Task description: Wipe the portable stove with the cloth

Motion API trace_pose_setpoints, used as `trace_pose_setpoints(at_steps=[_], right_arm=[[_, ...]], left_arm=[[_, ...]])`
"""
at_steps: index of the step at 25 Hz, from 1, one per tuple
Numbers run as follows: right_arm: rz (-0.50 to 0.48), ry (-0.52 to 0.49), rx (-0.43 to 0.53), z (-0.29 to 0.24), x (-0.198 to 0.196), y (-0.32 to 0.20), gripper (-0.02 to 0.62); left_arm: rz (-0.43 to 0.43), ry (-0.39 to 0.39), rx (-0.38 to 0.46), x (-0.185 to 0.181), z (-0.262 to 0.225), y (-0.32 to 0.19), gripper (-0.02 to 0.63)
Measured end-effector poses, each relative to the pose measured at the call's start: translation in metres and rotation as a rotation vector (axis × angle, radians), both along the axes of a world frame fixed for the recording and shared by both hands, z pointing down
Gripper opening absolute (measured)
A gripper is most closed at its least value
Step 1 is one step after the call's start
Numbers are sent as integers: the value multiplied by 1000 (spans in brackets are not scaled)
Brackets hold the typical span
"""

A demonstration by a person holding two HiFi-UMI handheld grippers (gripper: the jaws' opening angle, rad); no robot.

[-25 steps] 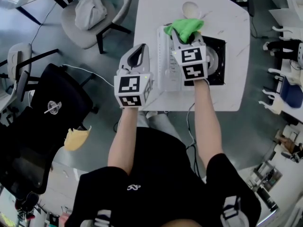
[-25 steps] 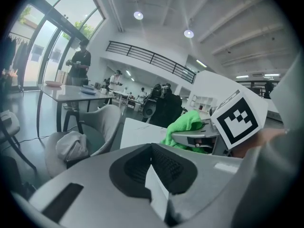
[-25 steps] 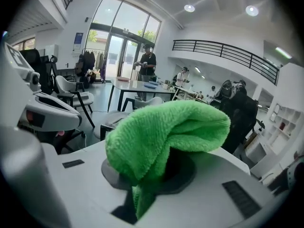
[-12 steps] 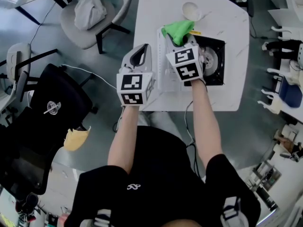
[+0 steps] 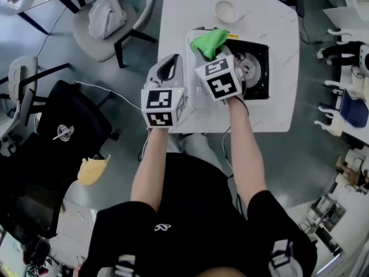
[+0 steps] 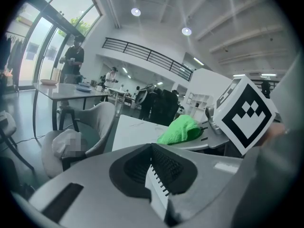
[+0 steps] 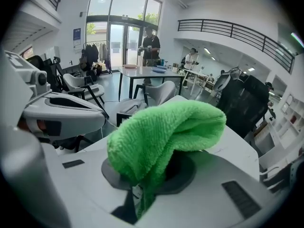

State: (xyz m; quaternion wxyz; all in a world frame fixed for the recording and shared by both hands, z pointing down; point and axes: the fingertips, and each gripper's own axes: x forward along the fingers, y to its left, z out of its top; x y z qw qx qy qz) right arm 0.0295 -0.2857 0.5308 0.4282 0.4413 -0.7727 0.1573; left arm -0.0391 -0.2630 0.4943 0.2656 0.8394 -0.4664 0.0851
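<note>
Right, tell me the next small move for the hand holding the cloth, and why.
Probably sweep the cloth sideways toward the burner, keeping it pressed on the stove. The right gripper is shut on the cloth, which sits over the stove's pale left end, while the dark burner side lies uncovered. The left gripper is shut and empty, off to the side.

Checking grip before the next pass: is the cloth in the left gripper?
No, the right gripper clamps the green cloth; the left gripper is shut and empty.
</note>
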Motion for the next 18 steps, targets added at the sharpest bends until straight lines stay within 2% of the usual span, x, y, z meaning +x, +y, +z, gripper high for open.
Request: trace_pose_setpoints(at_steps=[10, 18], right_arm=[[13, -58, -34, 0, -1, 44, 43], [-17, -108, -40, 1, -6, 83, 43]], left_arm=[[-18, -17, -11, 2, 6, 21, -5], [-23, -59, -16, 7, 9, 50, -5]])
